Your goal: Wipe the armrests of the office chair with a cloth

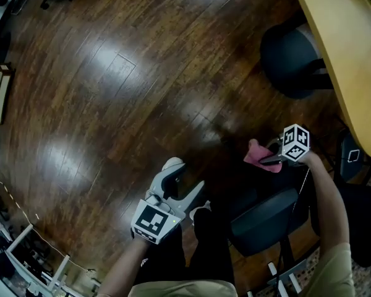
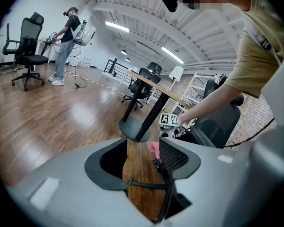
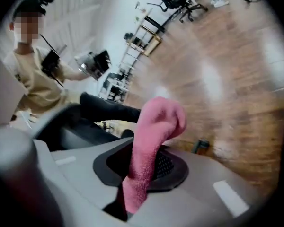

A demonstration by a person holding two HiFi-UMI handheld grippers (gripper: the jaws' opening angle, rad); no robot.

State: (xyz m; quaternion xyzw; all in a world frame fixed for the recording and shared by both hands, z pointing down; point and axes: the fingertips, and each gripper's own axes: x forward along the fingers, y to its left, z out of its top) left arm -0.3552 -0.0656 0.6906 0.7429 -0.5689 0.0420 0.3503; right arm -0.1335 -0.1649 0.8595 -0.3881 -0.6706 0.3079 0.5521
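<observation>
The right tongs (image 3: 143, 168) are pinching the pink cloth (image 3: 155, 137). The jaws are pressed onto its lower part, and its free end stands up past the tips and folds over into a rounded lump. In the head view these right tongs (image 1: 273, 160), with their marker cube on top, hold the cloth (image 1: 260, 156) just above the far edge of the dark office chair (image 1: 264, 219). Whether the cloth touches an armrest cannot be told, as that part of the chair is too dark.

The left tongs (image 2: 140, 163) are spread, with only bare wooden floor (image 2: 47, 122) showing between the jaws. In the head view the left tongs (image 1: 185, 182) hover over the floor (image 1: 111, 91) just beside the chair's left edge, well apart from the cloth and pointing away from the person. The left gripper view catches a sliver of the cloth (image 2: 154, 149) past the right jaw, and beyond it the chair's dark back (image 2: 223, 122).

A pale wooden table (image 1: 346, 54) runs along the top right corner of the head view, with a second dark chair (image 1: 289, 55) tucked at its edge. From the left tongs the table's black pedestal base (image 2: 134, 129) stands on the floor just ahead. Far off at the left, another person (image 2: 66, 44) stands near a black high-backed chair (image 2: 30, 46).
</observation>
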